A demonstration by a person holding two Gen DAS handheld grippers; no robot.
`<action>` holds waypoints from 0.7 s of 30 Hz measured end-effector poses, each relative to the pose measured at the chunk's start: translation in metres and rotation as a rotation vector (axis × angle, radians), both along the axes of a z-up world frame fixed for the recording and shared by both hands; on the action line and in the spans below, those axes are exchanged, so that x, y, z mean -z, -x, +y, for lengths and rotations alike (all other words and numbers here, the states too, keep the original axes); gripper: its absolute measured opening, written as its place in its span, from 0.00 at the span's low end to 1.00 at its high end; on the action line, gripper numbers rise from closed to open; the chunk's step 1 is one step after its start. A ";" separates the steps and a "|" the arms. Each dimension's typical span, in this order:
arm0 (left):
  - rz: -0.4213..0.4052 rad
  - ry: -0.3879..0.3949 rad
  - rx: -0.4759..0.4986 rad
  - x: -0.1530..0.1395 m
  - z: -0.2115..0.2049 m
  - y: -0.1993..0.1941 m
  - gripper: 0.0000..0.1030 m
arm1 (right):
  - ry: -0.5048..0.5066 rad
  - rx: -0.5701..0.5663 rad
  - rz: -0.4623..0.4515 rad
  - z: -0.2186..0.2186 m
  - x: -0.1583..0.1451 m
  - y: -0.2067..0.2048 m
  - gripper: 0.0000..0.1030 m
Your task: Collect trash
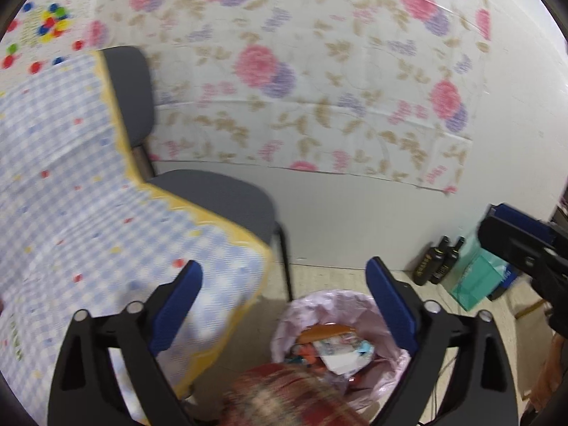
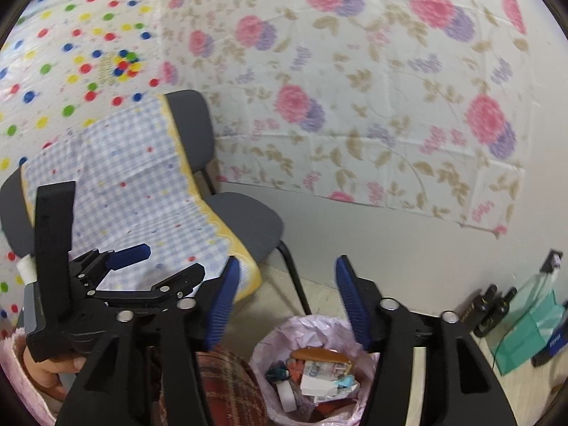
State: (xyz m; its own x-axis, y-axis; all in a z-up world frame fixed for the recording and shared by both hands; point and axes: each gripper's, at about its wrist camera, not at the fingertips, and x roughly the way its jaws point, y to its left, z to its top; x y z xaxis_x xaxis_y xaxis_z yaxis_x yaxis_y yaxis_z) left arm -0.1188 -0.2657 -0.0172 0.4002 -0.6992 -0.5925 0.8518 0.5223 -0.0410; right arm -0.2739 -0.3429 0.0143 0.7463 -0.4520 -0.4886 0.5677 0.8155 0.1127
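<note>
We hold the left gripper (image 1: 284, 305) and right gripper (image 2: 282, 301) spread wide and empty above the bin (image 2: 269, 337), likely having let go; the trash (image 2: 319, 372) lies inside its pink liner.

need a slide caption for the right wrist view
Open right gripper above pink-lined trash bin full of wrappers, beside grey chair draped with blue checked cloth.

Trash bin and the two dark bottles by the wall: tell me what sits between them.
Nothing: in the right wrist view, only bare pale floor lies between the pink-lined trash bin and the two dark bottles; the right gripper's own finger hides part of that stretch.
</note>
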 end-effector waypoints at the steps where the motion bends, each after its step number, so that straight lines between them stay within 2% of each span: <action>1: -0.002 -0.009 -0.038 -0.002 0.009 -0.007 0.93 | 0.010 -0.018 0.001 0.004 -0.003 -0.006 0.71; 4: -0.012 -0.059 -0.139 -0.004 0.032 -0.026 0.93 | 0.049 -0.092 -0.004 0.021 -0.012 -0.026 0.83; 7: -0.007 -0.100 -0.243 -0.007 0.060 -0.046 0.93 | 0.065 -0.168 -0.016 0.035 -0.018 -0.050 0.86; 15: 0.008 -0.134 -0.537 -0.021 0.148 -0.084 0.93 | 0.023 -0.338 -0.038 0.068 -0.027 -0.107 0.88; 21: 0.030 -0.133 -0.700 -0.033 0.204 -0.098 0.93 | 0.033 -0.425 -0.037 0.096 -0.038 -0.132 0.89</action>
State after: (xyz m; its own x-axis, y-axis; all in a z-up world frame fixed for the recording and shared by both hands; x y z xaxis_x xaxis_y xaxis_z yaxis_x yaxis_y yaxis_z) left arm -0.0206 -0.0621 0.0158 0.7107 -0.2048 -0.6731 0.3141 0.9484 0.0431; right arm -0.1422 -0.2466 0.0523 0.8863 -0.1154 -0.4486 0.1763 0.9796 0.0963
